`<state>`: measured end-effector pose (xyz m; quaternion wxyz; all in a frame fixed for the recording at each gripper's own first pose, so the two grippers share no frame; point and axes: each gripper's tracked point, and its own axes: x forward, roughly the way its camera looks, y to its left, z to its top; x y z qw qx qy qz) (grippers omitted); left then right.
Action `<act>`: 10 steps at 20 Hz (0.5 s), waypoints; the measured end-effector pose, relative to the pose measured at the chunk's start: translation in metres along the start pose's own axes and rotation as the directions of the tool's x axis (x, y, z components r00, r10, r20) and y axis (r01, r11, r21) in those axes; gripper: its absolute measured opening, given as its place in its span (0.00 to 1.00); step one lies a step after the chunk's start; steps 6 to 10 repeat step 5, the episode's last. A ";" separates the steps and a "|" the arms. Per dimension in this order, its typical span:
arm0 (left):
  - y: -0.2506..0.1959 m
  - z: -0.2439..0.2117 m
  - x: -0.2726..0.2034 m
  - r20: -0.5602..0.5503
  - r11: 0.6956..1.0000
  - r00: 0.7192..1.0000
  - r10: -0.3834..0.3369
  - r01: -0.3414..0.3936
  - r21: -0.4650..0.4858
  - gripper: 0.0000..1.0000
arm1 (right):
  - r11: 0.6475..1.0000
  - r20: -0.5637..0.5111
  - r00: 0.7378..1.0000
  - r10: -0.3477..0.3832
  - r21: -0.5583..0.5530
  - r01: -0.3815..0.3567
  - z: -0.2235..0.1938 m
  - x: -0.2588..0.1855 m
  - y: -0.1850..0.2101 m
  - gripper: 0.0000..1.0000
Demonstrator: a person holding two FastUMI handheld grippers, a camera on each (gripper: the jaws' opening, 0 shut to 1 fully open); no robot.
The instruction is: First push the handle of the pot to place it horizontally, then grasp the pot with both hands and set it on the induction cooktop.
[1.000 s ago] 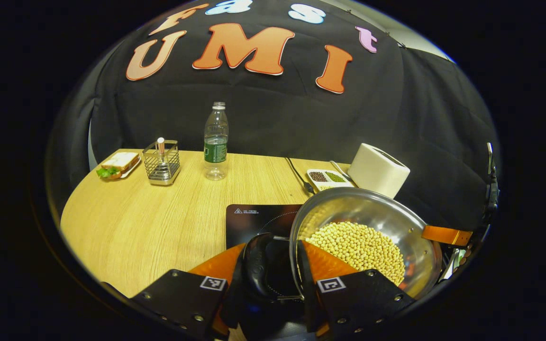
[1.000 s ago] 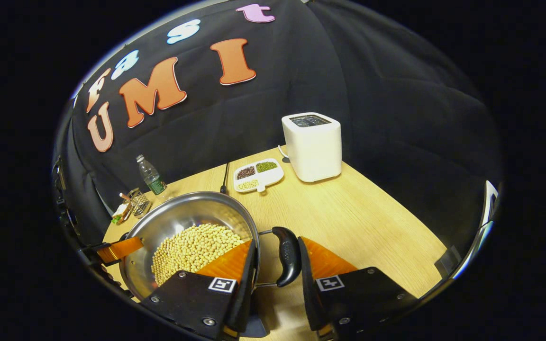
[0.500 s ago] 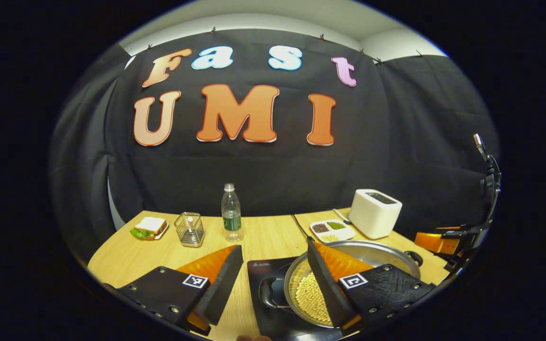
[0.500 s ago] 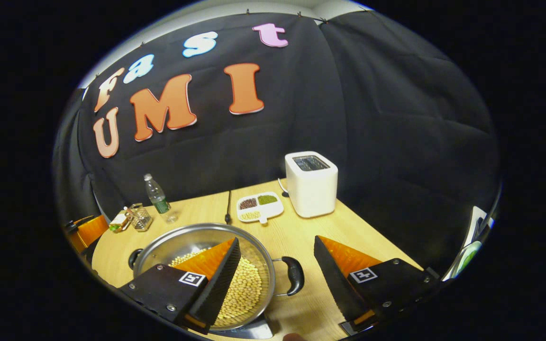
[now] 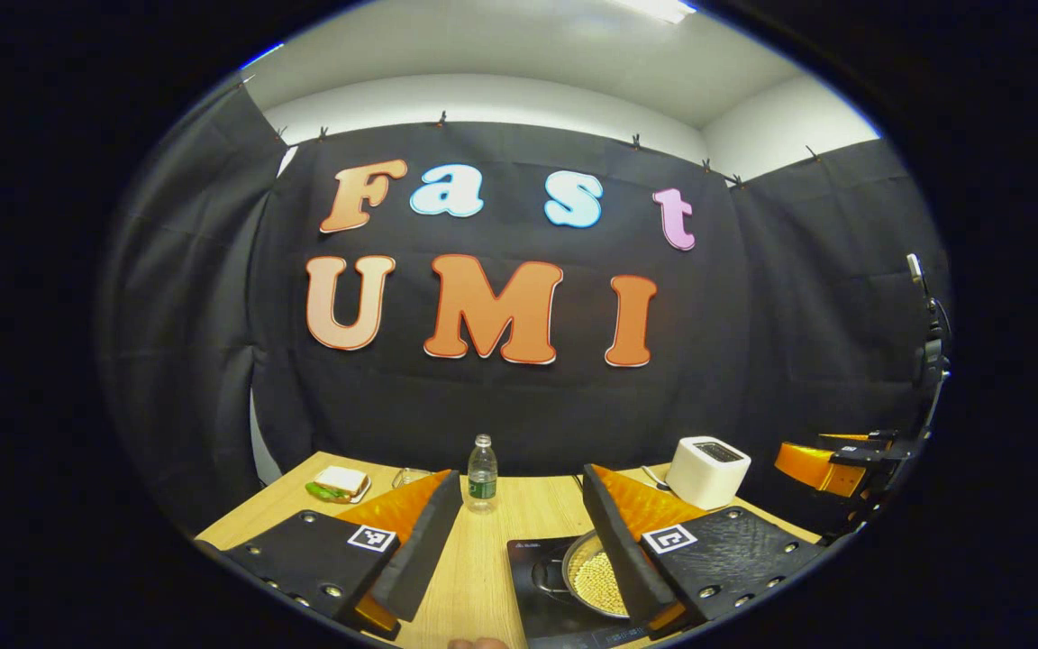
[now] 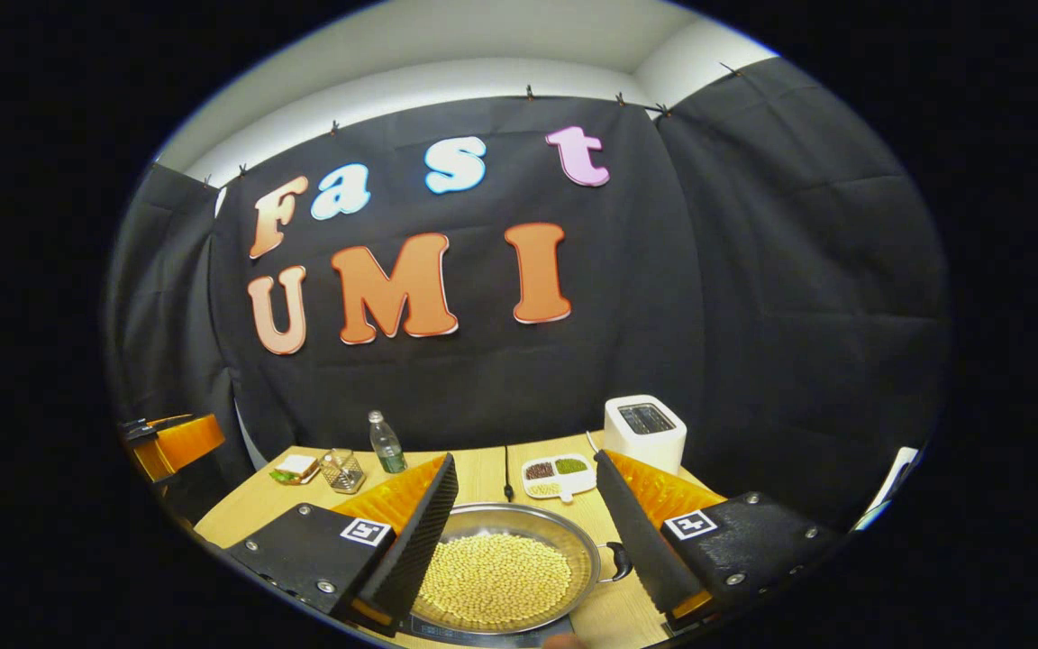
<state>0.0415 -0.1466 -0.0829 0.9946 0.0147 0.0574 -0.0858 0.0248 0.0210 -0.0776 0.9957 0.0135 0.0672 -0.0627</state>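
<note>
The pot point(image 6: 501, 577), full of pale beans, sits on the black induction cooktop point(image 5: 537, 586) near the front edge of the wooden table point(image 5: 483, 550). The left gripper point(image 5: 519, 541) and right gripper point(image 6: 523, 527) hang above it, both with jaws spread wide and holding nothing. Along the back edge stand a water bottle point(image 5: 482, 473), a white toaster point(image 6: 645, 433) and a sandwich point(image 5: 334, 484).
</note>
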 end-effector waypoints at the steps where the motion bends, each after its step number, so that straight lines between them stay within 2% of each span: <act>1: 0.010 0.013 -0.007 0.027 1.000 1.000 0.014 -0.014 -0.001 0.84 | 1.000 0.021 1.000 0.004 -0.007 -0.003 0.009 -0.006 0.006 0.95; 4: 0.031 0.049 -0.035 0.099 0.998 0.994 0.056 -0.057 0.011 0.84 | 0.999 0.056 0.997 0.045 -0.013 -0.044 0.031 -0.024 0.030 0.95; 5: 0.039 0.057 -0.043 0.115 0.997 0.991 0.071 -0.074 0.019 0.84 | 0.998 0.067 0.996 0.054 -0.015 -0.053 0.037 -0.029 0.034 1.00; 10: 0.039 0.057 -0.043 0.115 0.997 0.991 0.071 -0.074 0.019 0.84 | 0.998 0.067 0.996 0.054 -0.015 -0.053 0.037 -0.029 0.034 1.00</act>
